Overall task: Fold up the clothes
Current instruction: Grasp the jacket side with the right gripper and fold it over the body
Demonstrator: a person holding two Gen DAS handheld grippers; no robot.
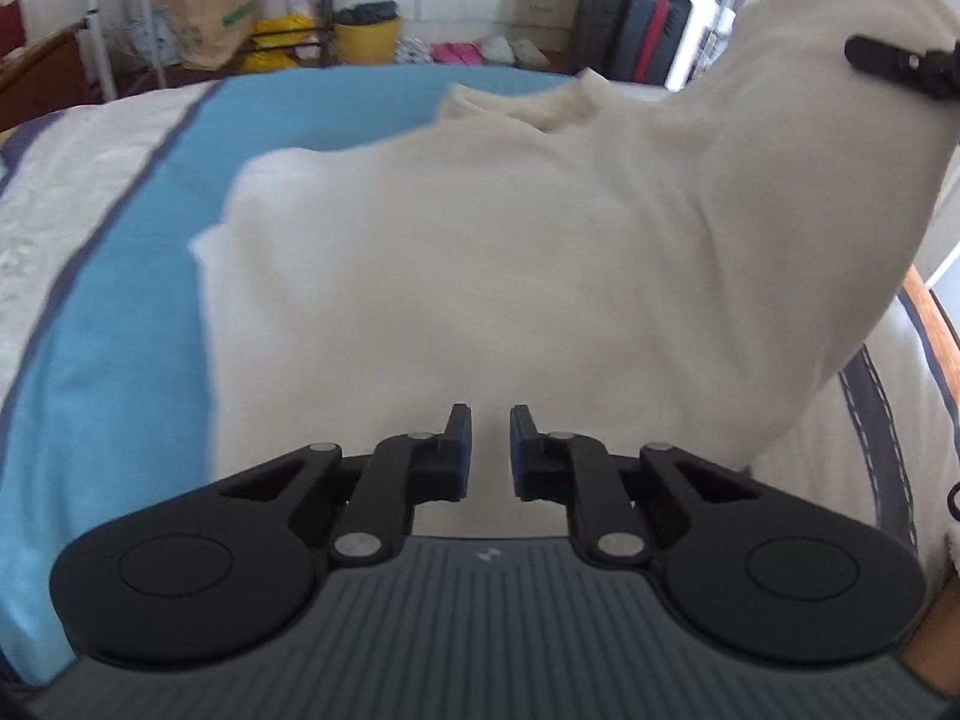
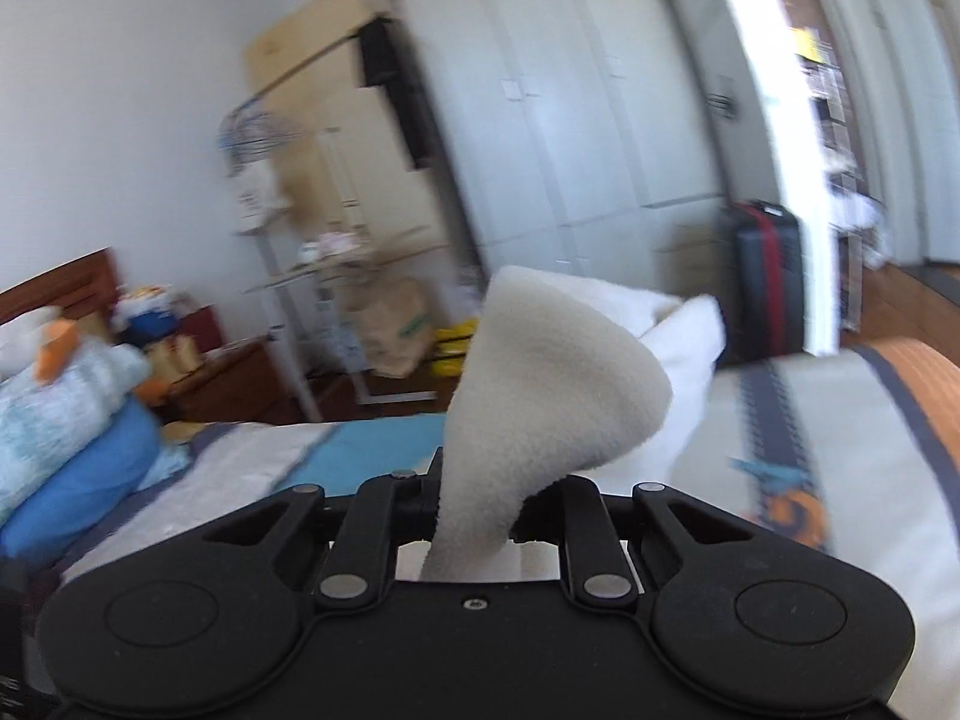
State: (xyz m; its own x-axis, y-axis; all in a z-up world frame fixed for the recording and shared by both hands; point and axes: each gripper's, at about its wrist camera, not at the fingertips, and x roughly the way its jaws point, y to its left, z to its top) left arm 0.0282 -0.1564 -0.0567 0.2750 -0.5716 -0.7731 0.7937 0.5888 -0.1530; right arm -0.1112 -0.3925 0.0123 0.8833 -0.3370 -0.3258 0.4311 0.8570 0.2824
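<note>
A cream fleece garment (image 1: 480,276) lies spread on the bed. Its right side is lifted high at the upper right. My left gripper (image 1: 490,441) hovers over the garment's near edge, with a small gap between its blue-padded fingers (image 1: 461,450) and nothing in them. My right gripper (image 2: 477,495) is shut on a fold of the cream garment (image 2: 540,384), which rises from between the jaws and hides the fingertips. The right gripper also shows in the left wrist view (image 1: 900,63), holding the raised cloth.
The bed has a blue and white striped cover (image 1: 114,276) and a wooden frame (image 1: 936,312). Folded blue bedding (image 2: 72,420) is stacked at the left. Beyond the bed stand a yellow bin (image 1: 366,39), paper bags, a suitcase (image 2: 768,276) and wardrobes.
</note>
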